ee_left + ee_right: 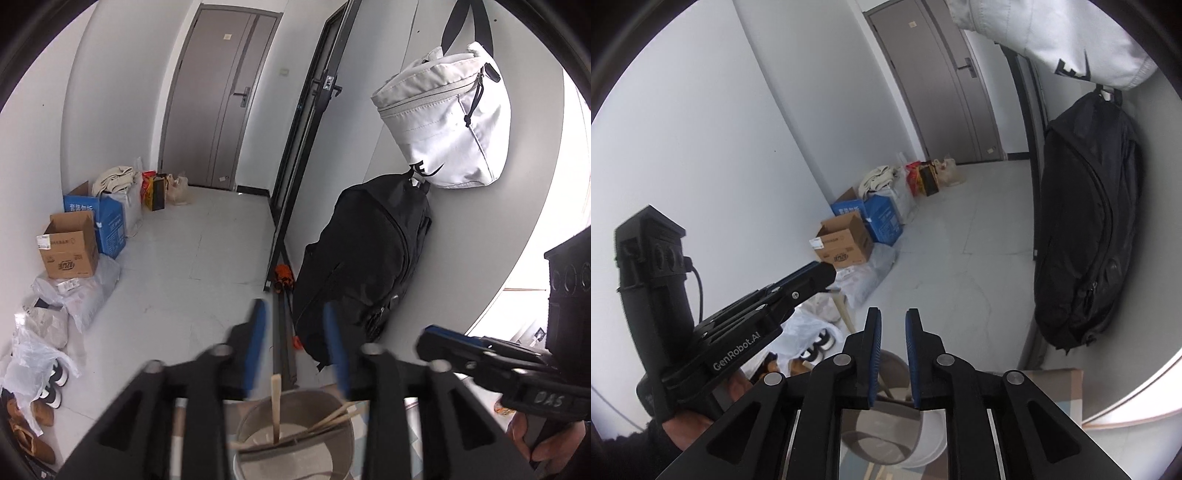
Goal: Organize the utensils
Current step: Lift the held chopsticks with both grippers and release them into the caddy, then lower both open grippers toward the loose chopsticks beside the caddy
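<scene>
A grey round holder [291, 439] stands low in the left wrist view, with a wooden spoon handle [276, 406] upright in it and wooden chopsticks [334, 415] leaning to its right rim. My left gripper [295, 317] is open and empty above the holder. My right gripper [893, 325] is open and empty, above the same holder [886, 424]. The left gripper also shows in the right wrist view [823, 273], and a light wooden stick [842, 306] shows just below its tip. The right gripper shows at the left wrist view's right edge [436, 339].
A black backpack [365, 266] and a white bag [450, 118] hang on the wall at right. Cardboard boxes [70, 247], plastic bags and shoes line the left wall. A grey door [221, 96] closes the hallway. A black metal frame [295, 177] leans by the backpack.
</scene>
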`<state>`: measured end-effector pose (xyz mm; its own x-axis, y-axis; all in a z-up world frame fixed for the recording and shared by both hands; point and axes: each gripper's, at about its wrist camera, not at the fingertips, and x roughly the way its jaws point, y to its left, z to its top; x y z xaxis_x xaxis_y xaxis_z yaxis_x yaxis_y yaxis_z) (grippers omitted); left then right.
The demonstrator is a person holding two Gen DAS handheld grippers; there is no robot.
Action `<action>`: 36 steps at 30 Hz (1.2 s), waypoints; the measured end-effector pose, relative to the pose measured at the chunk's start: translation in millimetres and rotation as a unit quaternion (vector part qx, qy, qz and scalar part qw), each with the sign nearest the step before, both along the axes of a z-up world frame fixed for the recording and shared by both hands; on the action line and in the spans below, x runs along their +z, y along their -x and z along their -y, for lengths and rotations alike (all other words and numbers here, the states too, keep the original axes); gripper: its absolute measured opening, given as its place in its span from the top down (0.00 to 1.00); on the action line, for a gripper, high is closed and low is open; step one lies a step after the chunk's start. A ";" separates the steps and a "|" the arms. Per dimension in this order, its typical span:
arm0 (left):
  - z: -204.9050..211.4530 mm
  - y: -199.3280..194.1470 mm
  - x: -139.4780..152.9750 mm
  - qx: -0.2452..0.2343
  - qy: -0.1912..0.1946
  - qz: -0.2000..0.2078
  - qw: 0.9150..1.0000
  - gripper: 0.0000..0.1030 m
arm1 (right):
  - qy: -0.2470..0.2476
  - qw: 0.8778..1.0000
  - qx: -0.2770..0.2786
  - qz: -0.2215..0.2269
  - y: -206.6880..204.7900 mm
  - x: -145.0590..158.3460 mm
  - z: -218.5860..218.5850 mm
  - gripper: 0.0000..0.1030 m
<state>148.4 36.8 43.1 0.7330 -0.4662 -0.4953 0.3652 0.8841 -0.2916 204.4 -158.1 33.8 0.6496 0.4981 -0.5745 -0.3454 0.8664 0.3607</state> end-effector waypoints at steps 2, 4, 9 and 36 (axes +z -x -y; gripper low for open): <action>-4.1 6.0 3.1 0.000 0.010 -0.002 1.000 0.59 | -0.014 1.000 -0.009 0.004 8.9 3.7 11.5 0.59; -7.4 13.5 8.9 0.010 0.007 -0.009 1.000 0.57 | -0.016 1.000 -0.018 0.006 18.3 8.0 19.6 0.59; -8.3 37.1 20.3 0.045 -0.008 -0.005 0.999 0.32 | -0.021 0.999 -0.041 0.007 42.5 13.8 38.1 0.44; -31.5 115.2 -51.1 0.178 -0.032 -0.066 0.981 0.16 | 0.050 0.992 0.055 -0.100 121.1 -70.2 13.2 0.19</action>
<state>33.2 68.3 -8.0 0.7710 -0.1571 -0.6172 -0.0070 0.9669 -0.2549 83.3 -171.2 -36.4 0.4629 0.4944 -0.7357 -0.3703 0.8619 0.3463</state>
